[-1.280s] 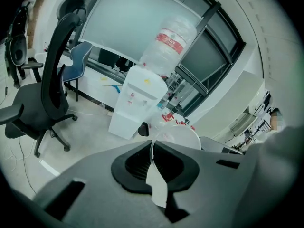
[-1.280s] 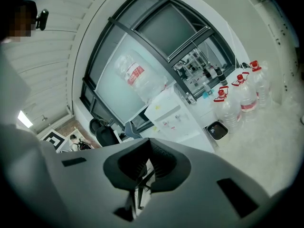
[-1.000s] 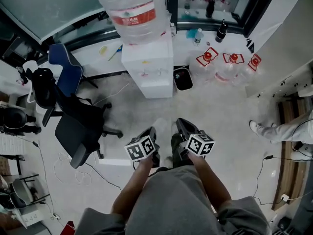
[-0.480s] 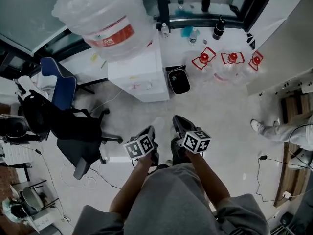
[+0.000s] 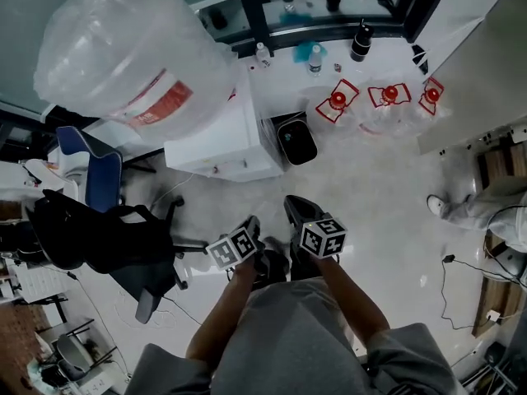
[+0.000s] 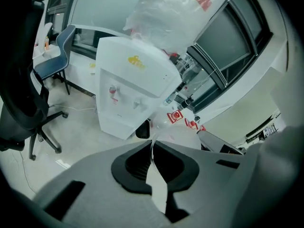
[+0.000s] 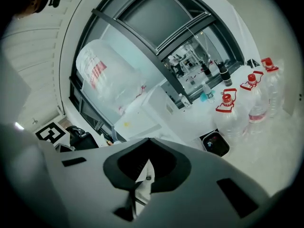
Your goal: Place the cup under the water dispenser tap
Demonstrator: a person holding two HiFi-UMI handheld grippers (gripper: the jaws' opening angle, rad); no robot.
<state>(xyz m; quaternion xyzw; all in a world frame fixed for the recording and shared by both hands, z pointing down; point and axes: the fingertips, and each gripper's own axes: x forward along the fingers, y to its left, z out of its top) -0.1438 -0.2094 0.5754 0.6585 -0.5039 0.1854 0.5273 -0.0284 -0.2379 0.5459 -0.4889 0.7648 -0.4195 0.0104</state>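
Note:
The white water dispenser (image 5: 222, 134) stands on the floor ahead and to the left, with a big clear bottle (image 5: 123, 56) on top. Its two taps (image 6: 114, 90) show on its front in the left gripper view. My left gripper (image 5: 254, 222) is shut on the thin wall of a clear plastic cup (image 6: 173, 129), which sticks out past the jaws (image 6: 152, 144). The cup is well short of the dispenser. My right gripper (image 5: 292, 204) is held beside the left one. Its jaws (image 7: 148, 140) are shut with nothing between them.
A black office chair (image 5: 123, 237) and a blue chair (image 5: 90, 175) stand left of the dispenser. A black bin (image 5: 296, 138) sits right of it, then several red-capped water jugs (image 5: 338, 105). A person's foot (image 5: 461, 208) shows at the right. Cables lie on the floor.
The dispenser and bottle have grown larger and shifted left as the person moved closer. Both grippers stay close together in front of the body, the cup still held.

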